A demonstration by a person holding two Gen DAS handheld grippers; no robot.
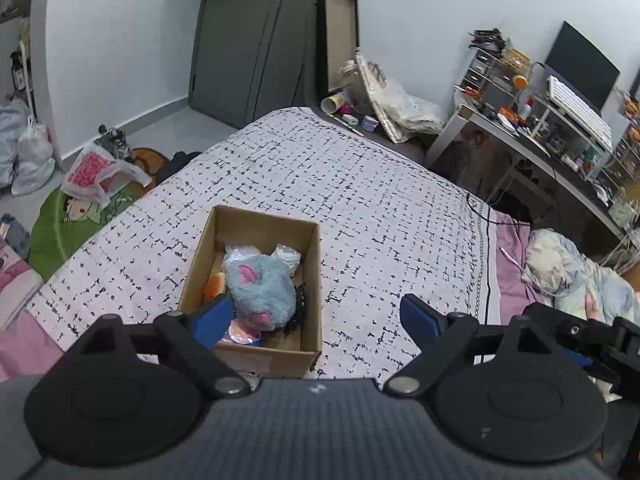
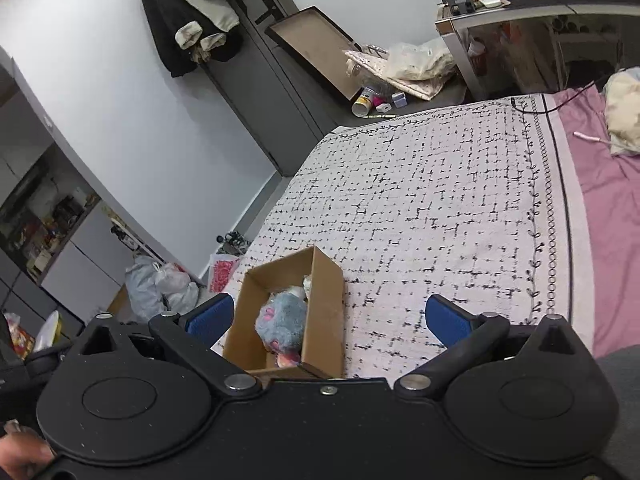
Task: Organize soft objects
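An open cardboard box (image 1: 311, 280) stands on the patterned bedspread (image 1: 380, 200). Inside lies a grey-blue plush toy with pink ears (image 1: 260, 288), with an orange soft item (image 1: 214, 285), a white bagged item (image 1: 287, 257) and a black item (image 1: 299, 304) around it. My left gripper (image 1: 316, 316) is open and empty, held above the box's near end. In the right wrist view the box (image 2: 326, 312) and plush (image 2: 282, 322) sit low and left of centre. My right gripper (image 2: 328, 318) is open and empty above them.
The bedspread (image 2: 440, 200) has a pink sheet (image 2: 612, 208) and a crumpled blanket (image 1: 568, 268) on its right. A cluttered desk (image 1: 560, 128) stands beyond. Plastic bags (image 1: 96, 172) and a green mat (image 1: 60, 224) lie on the floor at left. A grey door (image 1: 248, 40) is at the back.
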